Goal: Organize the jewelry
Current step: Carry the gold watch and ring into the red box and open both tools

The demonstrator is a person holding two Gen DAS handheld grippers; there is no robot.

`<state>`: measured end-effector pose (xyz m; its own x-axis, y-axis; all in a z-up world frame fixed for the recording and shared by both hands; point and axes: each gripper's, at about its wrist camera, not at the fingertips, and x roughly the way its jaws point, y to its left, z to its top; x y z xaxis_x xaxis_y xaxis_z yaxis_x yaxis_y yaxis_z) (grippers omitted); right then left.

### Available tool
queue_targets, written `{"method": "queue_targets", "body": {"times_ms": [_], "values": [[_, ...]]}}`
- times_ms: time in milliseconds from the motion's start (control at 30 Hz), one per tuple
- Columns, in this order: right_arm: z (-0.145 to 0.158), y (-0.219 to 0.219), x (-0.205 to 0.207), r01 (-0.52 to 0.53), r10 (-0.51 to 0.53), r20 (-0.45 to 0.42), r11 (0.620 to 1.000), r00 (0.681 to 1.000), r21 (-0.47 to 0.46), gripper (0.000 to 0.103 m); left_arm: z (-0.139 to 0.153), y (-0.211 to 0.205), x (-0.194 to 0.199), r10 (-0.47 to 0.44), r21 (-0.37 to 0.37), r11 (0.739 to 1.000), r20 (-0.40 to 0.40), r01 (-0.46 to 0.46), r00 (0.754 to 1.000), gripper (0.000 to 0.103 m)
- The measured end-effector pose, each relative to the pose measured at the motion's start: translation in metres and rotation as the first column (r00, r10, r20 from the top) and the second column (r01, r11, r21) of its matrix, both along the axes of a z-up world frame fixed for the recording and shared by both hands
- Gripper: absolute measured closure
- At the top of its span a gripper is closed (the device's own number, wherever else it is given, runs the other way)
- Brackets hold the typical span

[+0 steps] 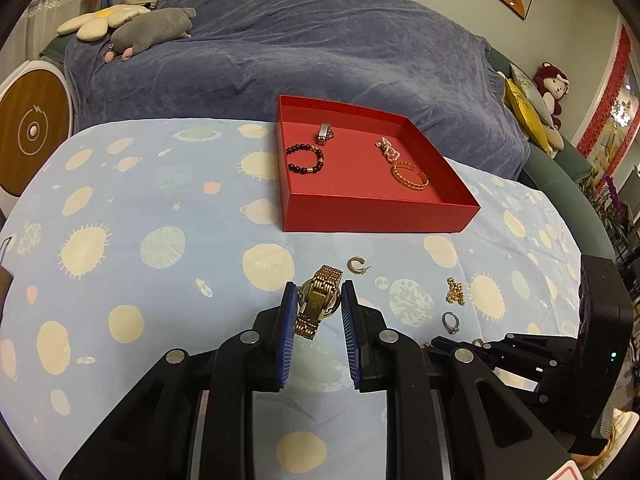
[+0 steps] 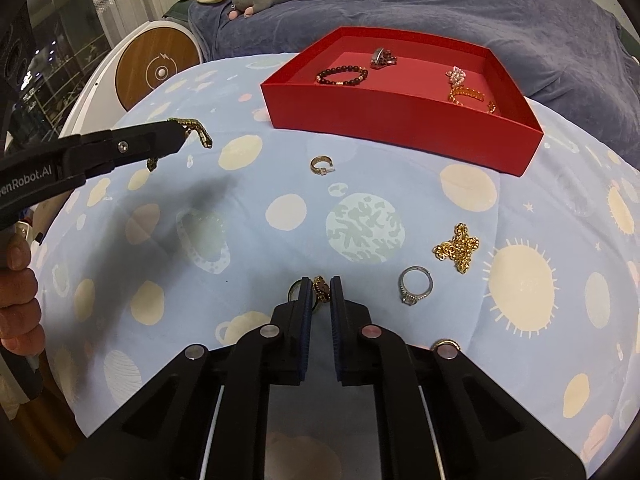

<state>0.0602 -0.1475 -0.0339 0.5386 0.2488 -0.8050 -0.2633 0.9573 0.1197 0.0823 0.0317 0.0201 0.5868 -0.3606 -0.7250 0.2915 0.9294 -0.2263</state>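
The left gripper tilts steeply down over the pale blue cloth printed with cream suns and planets, its blue pads clamped on a gold link-band wristwatch lifted clear of the cloth; from the right wrist view it reaches in from the left edge, the watch band drooping from its tip, with a person's fingers beside it. The right gripper also points down, near the cloth's near edge, its jaws nearly together and pinching a small dark-and-gold ring. The shallow red cardboard tray sits at the far side of the cloth, holding a dark beaded bracelet, a silver clip-like piece, a small pink bead cluster and a gold chain-pattern bangle. Loose on the cloth between tray and grippers lie a gold hoop earring, a bunched gold chain and a silver stone-set ring, all well apart with open cloth around them.
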Motion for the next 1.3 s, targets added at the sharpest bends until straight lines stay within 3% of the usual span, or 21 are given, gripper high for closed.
{"method": "queue_targets", "body": {"times_ms": [267,500,667,967,1133,1300], "values": [[0.040,-0.032,0.014,0.072,-0.077,0.074,0.995,0.994,0.063,0.095,0.027,-0.019,0.016,-0.017,-0.009,1.000,0.062,0.018,0.998,0.084],[0.085,-0.075,0.070,0.164,-0.176,0.177,0.983,0.968,0.079,0.095,0.054,-0.048,0.066,-0.024,-0.008,1.000,0.122,0.025,0.992,0.084],[0.066,-0.092,0.117,0.216,-0.226,0.139,0.973,0.964,0.083,0.095,0.038,-0.064,0.108,-0.020,0.024,1.000,0.109,0.018,0.994,0.084],[0.021,-0.097,0.151,0.239,-0.241,0.064,0.970,0.968,0.042,0.095,-0.006,-0.069,0.146,0.000,0.044,0.999,0.035,-0.001,0.999,0.084],[0.020,-0.098,0.149,0.250,-0.252,0.077,0.968,0.965,0.032,0.093,-0.011,-0.074,0.144,0.013,0.095,0.995,0.074,-0.020,0.997,0.082],[0.042,-0.107,0.139,0.266,-0.273,0.107,0.961,0.956,0.069,0.092,0.008,-0.063,0.139,0.022,0.059,0.998,0.111,-0.029,0.994,0.077]]}}
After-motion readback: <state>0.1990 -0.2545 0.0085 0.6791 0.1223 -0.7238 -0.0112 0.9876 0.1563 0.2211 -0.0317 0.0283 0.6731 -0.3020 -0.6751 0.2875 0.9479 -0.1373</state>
